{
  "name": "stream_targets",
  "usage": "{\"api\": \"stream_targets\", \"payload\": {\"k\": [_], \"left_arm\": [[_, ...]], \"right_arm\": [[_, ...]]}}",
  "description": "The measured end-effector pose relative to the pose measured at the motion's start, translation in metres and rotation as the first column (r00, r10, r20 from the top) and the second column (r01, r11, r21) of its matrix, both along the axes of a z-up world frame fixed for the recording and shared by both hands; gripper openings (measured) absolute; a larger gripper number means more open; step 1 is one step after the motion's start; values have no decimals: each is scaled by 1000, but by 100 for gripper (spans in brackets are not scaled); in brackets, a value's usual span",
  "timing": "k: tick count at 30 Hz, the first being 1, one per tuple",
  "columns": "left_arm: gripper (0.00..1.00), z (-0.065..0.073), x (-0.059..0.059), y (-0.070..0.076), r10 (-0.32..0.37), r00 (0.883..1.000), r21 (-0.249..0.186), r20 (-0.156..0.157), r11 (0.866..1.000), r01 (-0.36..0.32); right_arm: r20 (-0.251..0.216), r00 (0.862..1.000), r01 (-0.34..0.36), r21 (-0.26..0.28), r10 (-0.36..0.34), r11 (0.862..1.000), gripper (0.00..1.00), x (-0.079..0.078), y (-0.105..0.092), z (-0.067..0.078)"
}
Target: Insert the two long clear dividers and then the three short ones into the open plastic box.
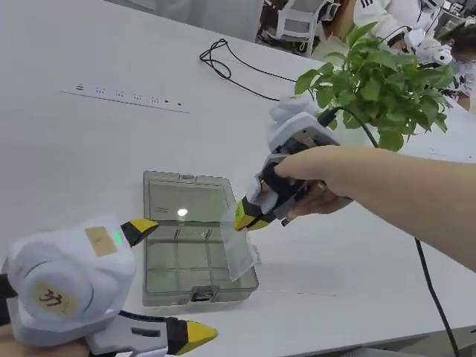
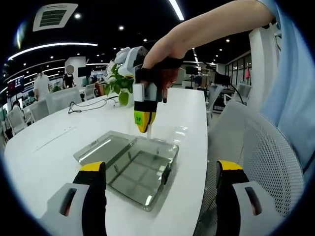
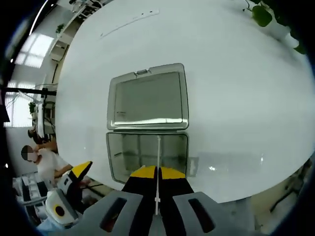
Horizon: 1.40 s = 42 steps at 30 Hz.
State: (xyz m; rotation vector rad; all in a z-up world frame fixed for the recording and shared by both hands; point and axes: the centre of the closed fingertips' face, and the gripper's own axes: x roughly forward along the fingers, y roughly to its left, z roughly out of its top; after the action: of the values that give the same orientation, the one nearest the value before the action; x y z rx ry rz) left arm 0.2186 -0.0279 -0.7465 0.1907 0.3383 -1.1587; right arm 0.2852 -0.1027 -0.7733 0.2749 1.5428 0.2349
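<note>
A clear open plastic box (image 1: 202,291) lies on a white surface (image 1: 89,163). Its lid (image 1: 186,197) is folded back flat against the far side of the box.

The right gripper (image 1: 248,217), held in a person's hand (image 1: 316,182), hangs over the right-hand edge of the box with its yellow tips pointing down. Its jaws are pressed together on a clear divider (image 1: 242,251). The divider hangs below the tips as a thin see-through sheet, with its lower end at the right wall of the box. In the right gripper view the divider (image 3: 158,152) shows edge-on as a fine line. It runs from between the closed jaws out over the tray of the box (image 3: 114,162).

The left gripper (image 1: 169,281) is on the near left side of the box, with its jaws spread wide and nothing between them. In the left gripper view its two yellow tips frame the near end of the box (image 2: 157,199). The right gripper (image 2: 142,122) stands above the far part of the box.

Thin clear lines cross the inside of the tray. I cannot tell whether they are dividers or moulded ribs.

Beyond the box, a leafy potted plant (image 1: 379,74) stands to the far right. A black cable (image 1: 223,63) and a flat power strip (image 1: 126,97) lie farther back.
</note>
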Motion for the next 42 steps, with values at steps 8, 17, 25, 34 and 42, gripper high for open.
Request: {"api": "stream_targets", "payload": {"k": [8,17,25,34,42], "left_arm": [[93,-4,-3,0,-6,1000,2,-11,1000,6],[92,-7,-3,1,-7,1000,-2,-20,1000,7],[91,-10,-2,2,-6,1000,-9,-30,1000,6],[90,-14,-5,5,-2,999,-2,-40,1000,2],[89,-16,-6,5,1,999,-3,-47,1000,-1]], "right_arm": [[-31,1000,3,-14,-3,1000,1,-2,10,-5],[-32,999,-18,-35,17,999,1,2,10,-12],[-29,999,-36,-52,34,998,1,0,11,-15],[-31,999,-38,-61,37,997,1,-6,14,-17],[-38,998,-50,-66,47,997,1,1,12,-21]]}}
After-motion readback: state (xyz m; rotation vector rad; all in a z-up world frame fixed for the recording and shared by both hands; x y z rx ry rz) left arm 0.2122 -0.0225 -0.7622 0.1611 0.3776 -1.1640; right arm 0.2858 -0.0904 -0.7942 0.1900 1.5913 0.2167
